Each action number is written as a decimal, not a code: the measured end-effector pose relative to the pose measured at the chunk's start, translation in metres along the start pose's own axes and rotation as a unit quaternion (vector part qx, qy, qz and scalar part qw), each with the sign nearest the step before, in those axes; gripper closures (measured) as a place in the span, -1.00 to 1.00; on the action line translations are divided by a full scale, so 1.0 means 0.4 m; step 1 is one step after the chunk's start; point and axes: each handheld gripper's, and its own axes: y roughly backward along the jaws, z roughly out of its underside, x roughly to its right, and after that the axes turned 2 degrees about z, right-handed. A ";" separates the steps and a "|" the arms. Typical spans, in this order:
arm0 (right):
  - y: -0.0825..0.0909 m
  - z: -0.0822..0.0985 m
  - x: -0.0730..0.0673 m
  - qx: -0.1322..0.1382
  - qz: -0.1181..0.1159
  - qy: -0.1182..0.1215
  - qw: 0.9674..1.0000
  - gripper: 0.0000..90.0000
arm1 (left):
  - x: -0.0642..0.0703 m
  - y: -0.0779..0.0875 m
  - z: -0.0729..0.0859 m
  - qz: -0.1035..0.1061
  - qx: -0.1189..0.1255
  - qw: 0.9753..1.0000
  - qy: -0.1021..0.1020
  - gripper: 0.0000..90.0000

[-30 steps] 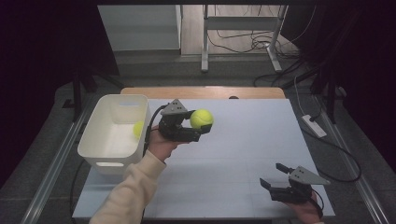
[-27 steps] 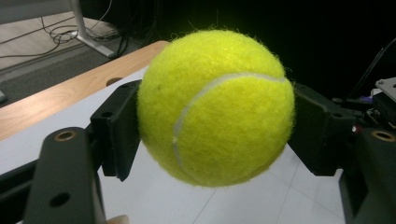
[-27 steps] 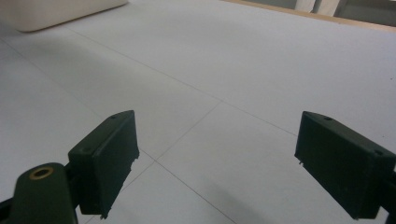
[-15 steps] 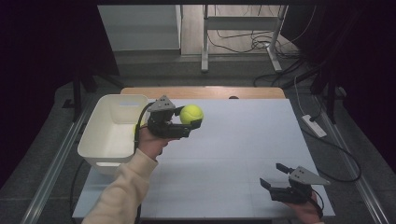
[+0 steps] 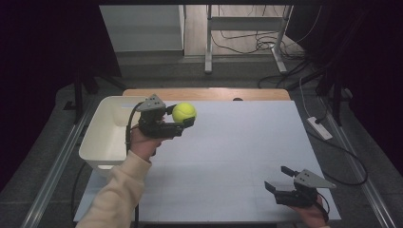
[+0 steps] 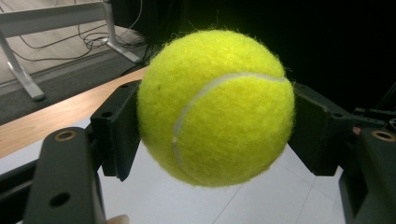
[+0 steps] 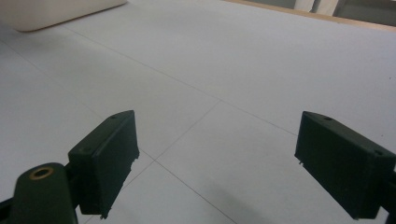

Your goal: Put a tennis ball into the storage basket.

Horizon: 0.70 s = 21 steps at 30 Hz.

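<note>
A yellow tennis ball [image 5: 184, 112] hangs in the air, clamped between the jaws of my left gripper [image 5: 183, 116]. It is held just right of the white tub [image 5: 105, 137], above the white table. In the left gripper view the ball [image 6: 215, 107] is pressed on both sides by the black pads [image 6: 116, 130]. My right gripper [image 5: 280, 179] rests low near the table's front right corner, jaws wide apart with nothing between them. In the right gripper view its two fingers [image 7: 107, 158] frame bare table.
The white tub stands at the table's left edge, and its corner [image 7: 56, 11] appears far off in the right gripper view. A wooden strip [image 5: 204, 93] runs along the table's far edge. A white power strip [image 5: 319, 128] lies on the floor to the right.
My left gripper has carried the ball leftward and slightly away, closer to the tub. The right gripper has stayed where it was.
</note>
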 end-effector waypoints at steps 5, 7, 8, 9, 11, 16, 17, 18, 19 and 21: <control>-0.001 0.000 0.000 0.000 -0.001 0.000 1.000 -0.71 | -0.008 0.010 0.000 -0.008 -0.003 1.000 -0.002 -0.40; 0.000 0.000 -0.001 0.000 0.000 0.000 1.000 -0.71 | -0.011 0.016 0.000 -0.011 -0.003 1.000 -0.003 -0.40; 0.000 0.000 -0.001 0.000 0.000 0.000 1.000 -0.71 | -0.013 0.018 0.000 -0.012 -0.002 1.000 -0.002 -0.40; 0.000 0.000 0.000 0.000 0.000 0.000 1.000 -0.71 | -0.015 0.020 0.000 -0.014 -0.003 1.000 -0.003 -0.40; 0.000 0.000 0.000 0.000 0.001 0.000 1.000 -0.71 | -0.017 0.023 0.001 -0.017 -0.003 1.000 -0.002 -0.40; 0.001 0.000 0.001 0.000 0.001 0.001 1.000 -0.71 | -0.025 0.034 0.005 -0.024 -0.002 1.000 0.000 -0.40; 0.000 0.000 0.000 0.000 0.001 0.001 1.000 -0.71 | -0.027 0.036 0.006 -0.025 -0.002 1.000 0.000 -0.40; 0.000 0.000 0.000 0.000 0.001 0.001 1.000 -0.71 | -0.028 0.037 0.006 -0.027 -0.003 1.000 -0.001 -0.40; 0.000 0.000 0.000 0.000 0.001 0.001 1.000 -0.71 | -0.030 0.038 0.007 -0.029 -0.003 1.000 -0.001 -0.40; 0.000 0.000 -0.001 0.000 0.000 0.001 1.000 -0.71 | -0.032 0.039 0.008 -0.031 -0.004 1.000 -0.001 -0.40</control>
